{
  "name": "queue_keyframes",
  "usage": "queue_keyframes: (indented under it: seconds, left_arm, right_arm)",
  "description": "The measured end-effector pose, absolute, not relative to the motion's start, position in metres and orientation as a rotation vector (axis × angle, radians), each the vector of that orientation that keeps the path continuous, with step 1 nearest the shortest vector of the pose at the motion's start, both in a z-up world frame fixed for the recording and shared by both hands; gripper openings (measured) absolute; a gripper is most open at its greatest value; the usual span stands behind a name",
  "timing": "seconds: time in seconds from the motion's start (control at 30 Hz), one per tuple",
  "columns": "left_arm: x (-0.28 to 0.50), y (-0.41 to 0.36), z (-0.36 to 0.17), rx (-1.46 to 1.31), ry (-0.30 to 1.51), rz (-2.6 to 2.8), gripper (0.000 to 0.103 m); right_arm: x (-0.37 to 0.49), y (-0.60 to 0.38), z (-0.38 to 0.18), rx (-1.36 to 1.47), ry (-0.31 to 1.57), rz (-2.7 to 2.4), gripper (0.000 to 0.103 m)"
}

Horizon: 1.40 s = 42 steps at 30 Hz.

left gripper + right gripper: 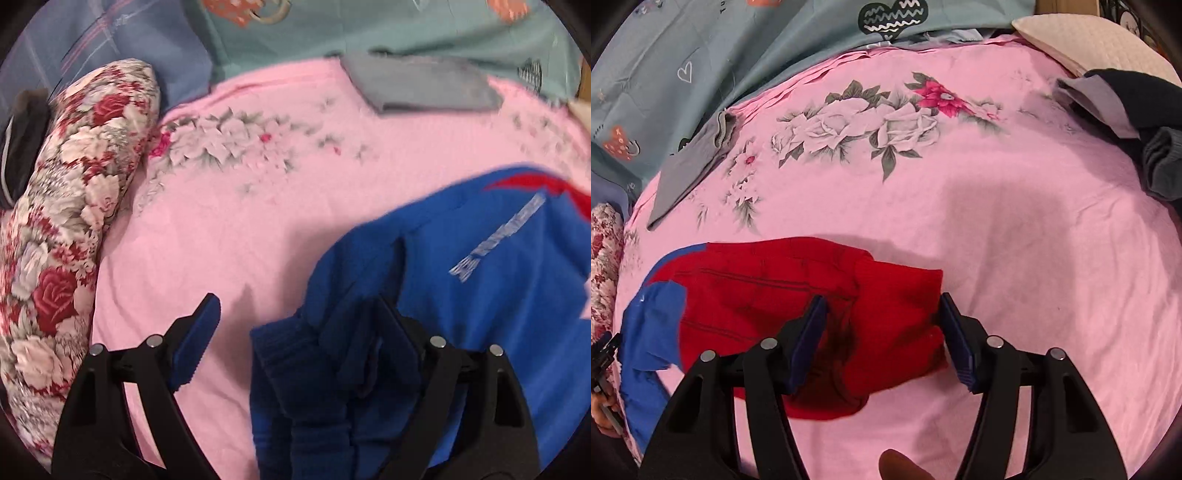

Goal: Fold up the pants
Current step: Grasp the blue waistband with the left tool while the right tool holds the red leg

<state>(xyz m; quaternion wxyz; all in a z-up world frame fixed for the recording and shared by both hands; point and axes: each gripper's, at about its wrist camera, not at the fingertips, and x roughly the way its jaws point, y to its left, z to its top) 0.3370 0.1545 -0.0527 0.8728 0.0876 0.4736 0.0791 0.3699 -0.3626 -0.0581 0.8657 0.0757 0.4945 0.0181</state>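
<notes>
The grey lettering on my blue pants (495, 240), right of frame, is too blurred to read; nothing else carries legible text.

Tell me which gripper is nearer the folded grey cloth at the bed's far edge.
Neither clearly. Left gripper and right gripper both sit far back from the grey cloth, over the pants.

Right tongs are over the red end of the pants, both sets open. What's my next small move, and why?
Probably lower the right tongs and close them on the red end of the pants. Their jaws stand open astride the bunched red cloth, gripping nothing. The left tongs are open too, with the blue cuff between their jaws, so neither end is held yet for a fold on the pink sheet.
</notes>
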Motion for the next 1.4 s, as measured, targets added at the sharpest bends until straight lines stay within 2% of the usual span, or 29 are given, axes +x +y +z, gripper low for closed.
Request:
queue_keyframes:
  seconds: [0.03, 0.07, 0.1, 0.23, 0.33, 0.43, 0.47, 0.5, 0.57, 0.6, 0.67, 0.73, 0.77, 0.8, 0.83, 0.87, 0.97, 1.1, 1.27, 1.4]
  left_arm:
    - [0.340, 0.153, -0.059, 0.200, 1.000, 0.151, 0.055]
    - [0.340, 0.152, -0.060, 0.182, 0.991, 0.108, 0.022]
    - [0.345, 0.150, -0.059, 0.176, 0.994, 0.100, 0.015]
    - [0.352, 0.160, -0.034, 0.150, 0.868, 0.214, 0.012]
    - [0.359, 0.174, -0.026, 0.075, 0.845, 0.237, 0.013]
    - [0.370, 0.171, -0.044, 0.123, 0.873, 0.270, 0.028]
    - [0.375, 0.171, -0.052, 0.141, 0.911, 0.291, 0.048]
    - [0.375, 0.172, -0.055, 0.147, 0.920, 0.315, 0.062]
    - [0.371, 0.179, -0.046, 0.125, 0.901, 0.324, 0.073]
    - [0.364, 0.186, -0.034, 0.091, 0.872, 0.306, 0.081]
    - [0.352, 0.196, -0.015, 0.055, 0.825, 0.276, 0.089]
    - [0.341, 0.201, 0.001, 0.053, 0.786, 0.242, 0.090]
    - [0.337, 0.203, 0.004, 0.060, 0.771, 0.237, 0.092]
    - [0.335, 0.204, 0.004, 0.070, 0.765, 0.237, 0.097]
    - [0.337, 0.205, 0.000, 0.072, 0.769, 0.247, 0.099]
    - [0.341, 0.206, -0.007, 0.069, 0.786, 0.261, 0.099]
    - [0.368, 0.202, -0.038, 0.097, 0.903, 0.282, 0.099]
    - [0.381, 0.211, -0.047, 0.048, 0.942, 0.242, 0.099]
    - [0.372, 0.240, -0.046, -0.136, 0.964, 0.101, 0.099]
    - [0.365, 0.246, -0.049, -0.131, 0.976, 0.047, 0.099]
  right_arm:
    - [0.371, -0.355, -0.056, 0.099, 1.037, 0.056, 0.026]
    - [0.371, -0.349, -0.052, 0.056, 1.030, 0.057, 0.024]
    - [0.370, -0.344, -0.044, 0.009, 0.999, 0.045, 0.024]
    - [0.370, -0.355, -0.004, 0.015, 0.833, 0.038, 0.023]
    - [0.384, -0.365, -0.002, 0.039, 0.810, 0.016, 0.025]
    - [0.404, -0.361, -0.036, -0.041, 0.896, -0.008, 0.031]
    - [0.412, -0.361, -0.053, -0.067, 0.950, -0.044, 0.040]
    - [0.414, -0.362, -0.062, -0.074, 0.974, -0.061, 0.045]
    - [0.409, -0.365, -0.055, -0.073, 0.956, -0.090, 0.062]
    - [0.406, -0.366, -0.045, -0.075, 0.943, -0.104, 0.063]
    - [0.396, -0.363, -0.023, -0.074, 0.891, -0.111, 0.064]
    - [0.385, -0.348, 0.003, -0.114, 0.824, -0.121, 0.064]
    - [0.380, -0.334, 0.019, -0.158, 0.787, -0.114, 0.069]
    - [0.380, -0.324, 0.026, -0.212, 0.781, -0.135, 0.076]
    - [0.386, -0.312, 0.031, -0.311, 0.795, -0.200, 0.095]
    - [0.394, -0.308, 0.030, -0.381, 0.813, -0.256, 0.101]
    - [0.409, -0.292, 0.033, -0.543, 0.767, -0.313, 0.097]
    - [0.402, -0.234, 0.048, -0.429, 0.771, 0.107, 0.096]
    - [0.414, -0.129, 0.024, -0.528, 0.846, 0.506, 0.096]
    - [0.430, -0.069, 0.001, -0.619, 0.886, 0.643, 0.096]
